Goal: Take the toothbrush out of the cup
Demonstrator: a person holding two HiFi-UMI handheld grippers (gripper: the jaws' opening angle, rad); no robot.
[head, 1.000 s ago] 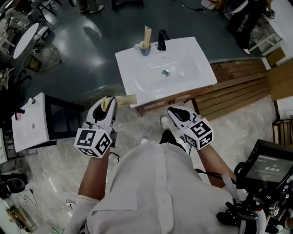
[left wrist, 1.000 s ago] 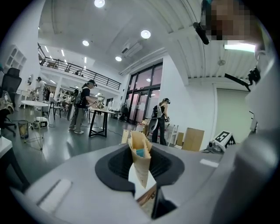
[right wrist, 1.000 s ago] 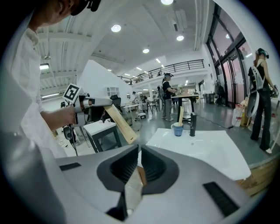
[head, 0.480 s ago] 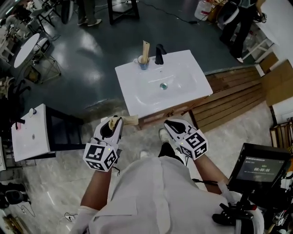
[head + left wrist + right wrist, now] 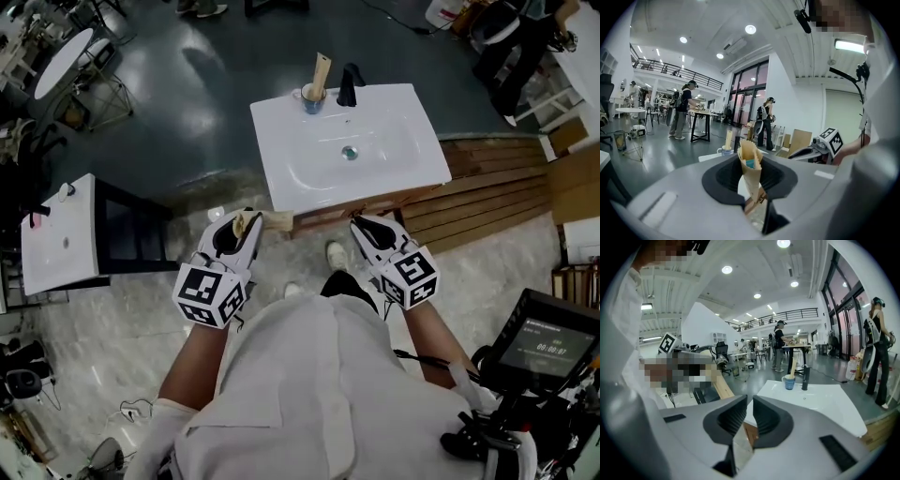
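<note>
A blue-and-white cup (image 5: 310, 97) stands at the back left of the white sink (image 5: 412, 159), beside the black faucet (image 5: 349, 84). A tan boxed toothbrush (image 5: 321, 70) stands upright in it. In front of the sink, my left gripper (image 5: 246, 223) is shut on another tan toothbrush package (image 5: 270, 219), whose end (image 5: 751, 171) sticks out between the pads. My right gripper (image 5: 367, 230) is level with it, its jaws close together with nothing between them (image 5: 748, 416). From there the cup (image 5: 789, 381) is seen far ahead.
A small white table (image 5: 61, 239) on a black frame stands at my left. Wooden planks (image 5: 487, 187) lie right of the sink, and a black monitor (image 5: 548, 342) is at the lower right. Several people stand at tables in the hall behind the sink.
The head view has shifted, so the sink sits a little further right. The left gripper has drifted slightly and still grips the package. The right gripper has held still.
</note>
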